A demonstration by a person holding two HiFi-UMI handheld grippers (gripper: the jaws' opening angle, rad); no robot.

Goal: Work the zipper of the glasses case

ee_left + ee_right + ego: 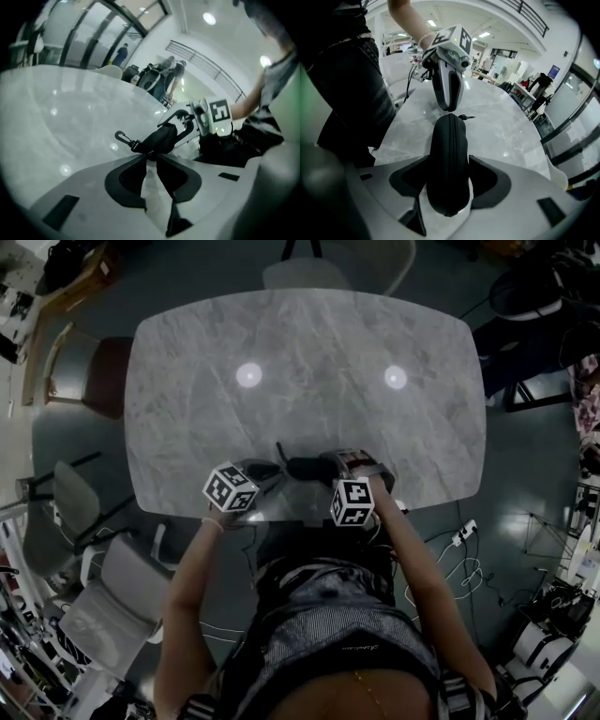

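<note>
Near table edge — right gripper clamped across the black glasses case, zipper seam up. Left gripper has jaws a slit apart, tips at the case's left end by the snap clip — no clear pinch. Grey marble table stretches beyond.

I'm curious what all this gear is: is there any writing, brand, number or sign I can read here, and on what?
No text is readable.
Marker cubes: only black-and-white squares, no letters.
Blue background sign: too small to read.
Print on the person's top: too small to read.
Glasses case: no label shows.
</note>
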